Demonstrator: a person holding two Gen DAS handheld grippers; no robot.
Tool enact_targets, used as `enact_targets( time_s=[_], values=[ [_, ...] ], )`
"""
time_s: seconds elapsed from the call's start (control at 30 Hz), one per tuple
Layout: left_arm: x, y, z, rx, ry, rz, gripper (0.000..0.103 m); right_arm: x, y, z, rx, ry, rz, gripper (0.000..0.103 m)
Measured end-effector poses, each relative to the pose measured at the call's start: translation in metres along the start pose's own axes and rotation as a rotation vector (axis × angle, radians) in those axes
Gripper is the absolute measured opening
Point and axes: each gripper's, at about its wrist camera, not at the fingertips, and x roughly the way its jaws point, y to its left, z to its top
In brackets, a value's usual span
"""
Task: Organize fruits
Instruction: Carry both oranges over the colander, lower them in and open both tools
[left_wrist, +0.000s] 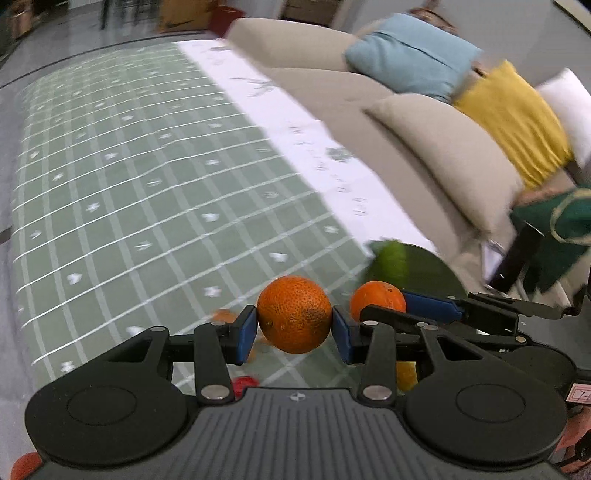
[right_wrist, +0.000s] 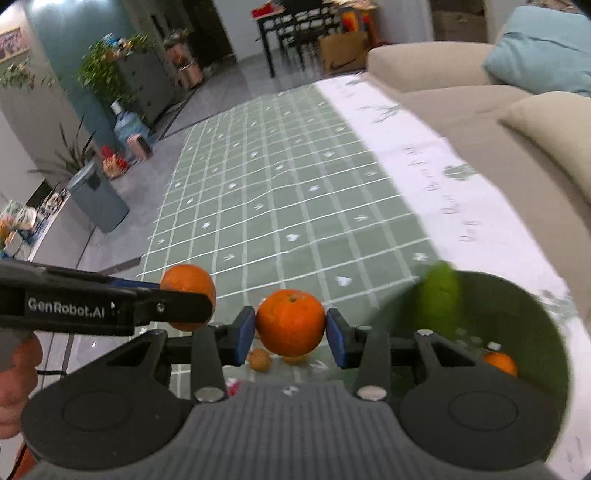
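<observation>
Left fingers (left_wrist: 294, 328): an orange (left_wrist: 294, 314) is held tight.
Right fingers (right_wrist: 290, 334): a second orange (right_wrist: 290, 322) is held tight.

Two oranges (right_wrist: 290, 322) (right_wrist: 188, 282) held aloft, one orange (right_wrist: 500, 362) in one green bowl (right_wrist: 524, 317), one walnut (right_wrist: 259, 360).

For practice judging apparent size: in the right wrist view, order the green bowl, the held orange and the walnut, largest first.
1. Green bowl
2. Orange between the right fingers
3. Walnut
The orange is nearer the camera than the walnut, which exaggerates that gap.
</observation>
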Motion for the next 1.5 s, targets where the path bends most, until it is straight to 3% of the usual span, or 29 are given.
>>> enact_targets(
  time_s=[0.2, 0.37, 0.7, 0.9, 1.1, 1.5],
  values=[
    [0.018, -0.050, -0.002, 0.095, 0.040, -0.056, 0.049, -0.044, -0.043, -0.024, 0.031, -0.024, -0.086, 0.038],
    [0.039, -0.088, -0.008, 0.173, 0.100, -0.093, 0.049, -0.063, -0.074, -0.039, 0.022, 0.005, -0.139, 0.038],
    [0.085, -0.139, -0.004, 0.280, 0.232, -0.114, 0.049, -0.039, -0.096, -0.042, -0.177, 0.161, -0.166, 0.038],
    [0.114, -0.152, -0.002, 0.327, 0.307, -0.081, 0.049, -0.016, -0.106, -0.040, -0.272, 0.243, -0.127, 0.038],
    [0.137, -0.152, 0.002, 0.310, 0.364, -0.076, 0.049, -0.002, -0.110, -0.039, -0.335, 0.297, -0.095, 0.038],
    [0.156, -0.152, 0.003, 0.293, 0.409, -0.072, 0.049, 0.014, -0.119, -0.040, -0.333, 0.347, -0.079, 0.039]
  ],
)
